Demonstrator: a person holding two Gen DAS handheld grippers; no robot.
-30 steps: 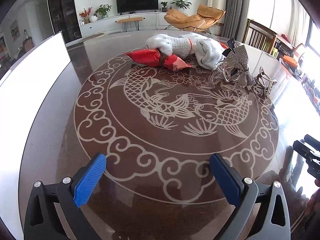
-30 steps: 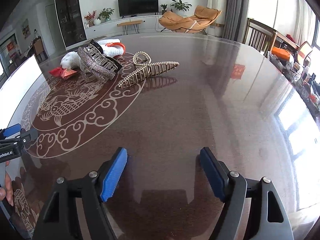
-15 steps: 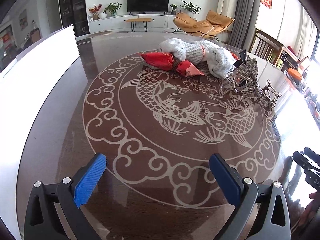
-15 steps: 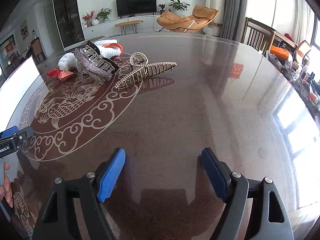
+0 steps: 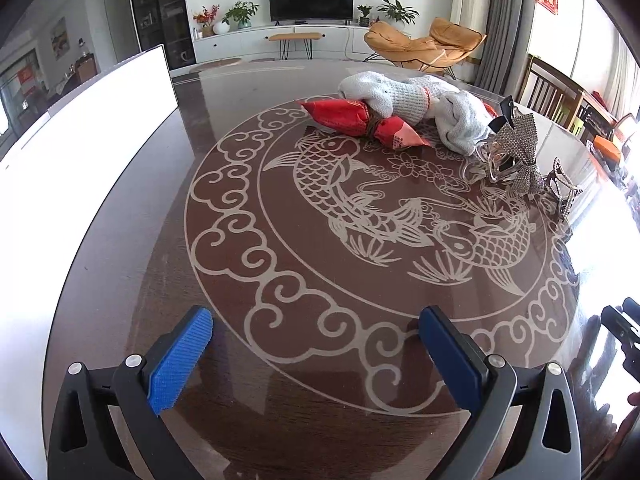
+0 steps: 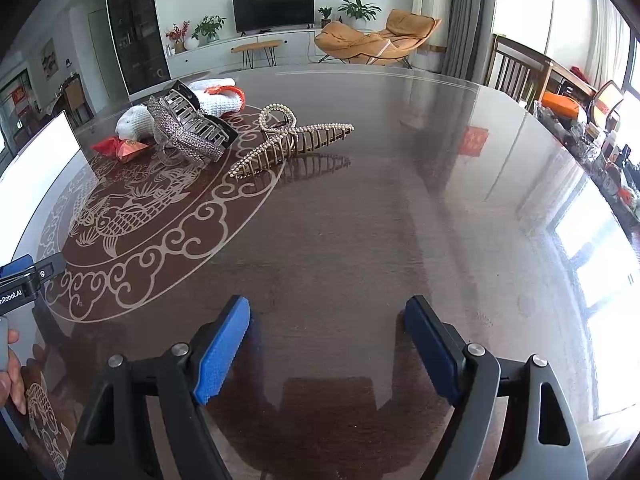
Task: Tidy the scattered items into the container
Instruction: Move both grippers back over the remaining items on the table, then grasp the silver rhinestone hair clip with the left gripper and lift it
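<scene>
On the dark round table lie a red pouch (image 5: pixel 362 123), white knitted cloth (image 5: pixel 416 102), a rhinestone hair claw (image 5: pixel 512 148) and a pearl hair claw (image 6: pixel 290 140). The white container (image 5: pixel 80 152) stands at the left edge in the left wrist view. My left gripper (image 5: pixel 316 354) is open and empty, well short of the items. My right gripper (image 6: pixel 326 344) is open and empty, nearer the front; the pearl claw lies ahead to its left. The rhinestone claw (image 6: pixel 188 130), red pouch (image 6: pixel 120 146) and cloth (image 6: pixel 218 96) also show in the right wrist view.
The table (image 6: pixel 400 220) carries a pale fish and cloud pattern (image 5: pixel 380 220) on its left half. Wooden chairs (image 6: pixel 516 72) stand past its far right rim. The left gripper's tip (image 6: pixel 28 276) shows at the right view's left edge.
The left gripper has swung to the right, so the items and pattern sit more centred and the white container shows larger. The right gripper has barely moved.
</scene>
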